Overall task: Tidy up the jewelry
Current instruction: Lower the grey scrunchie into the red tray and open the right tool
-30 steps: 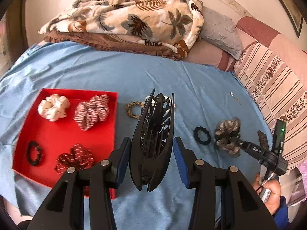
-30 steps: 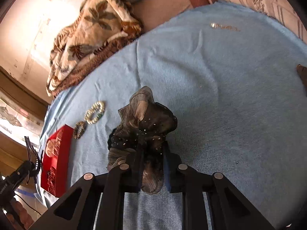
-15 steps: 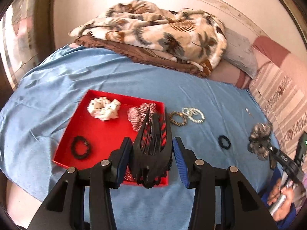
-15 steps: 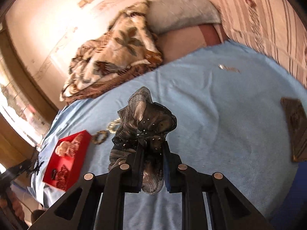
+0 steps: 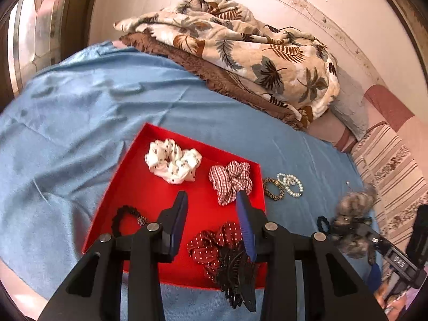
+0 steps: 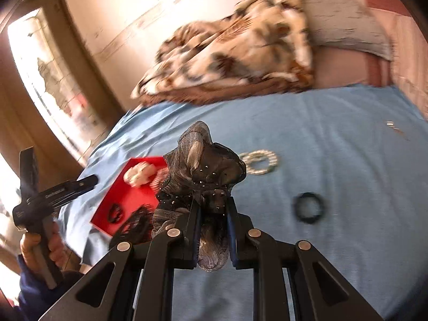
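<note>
Left gripper (image 5: 211,220) is hanging over the red tray (image 5: 139,176), jaws closing on nothing; the black claw clip (image 5: 238,275) is lying at the tray's near edge. Right gripper (image 6: 212,227) is clamping the grey scrunchie (image 6: 203,176) above the bed (image 6: 334,160). Four scrunchies and ties are sitting in the tray; the bracelets (image 5: 283,186) and black hair tie (image 6: 309,208) are waiting on the sheet.

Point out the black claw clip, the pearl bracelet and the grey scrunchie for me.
black claw clip (image 5: 236,272), left wrist view, on its teeth.
pearl bracelet (image 5: 291,184), left wrist view, on its beads.
grey scrunchie (image 6: 206,171), right wrist view, on its ruffled fabric.
</note>
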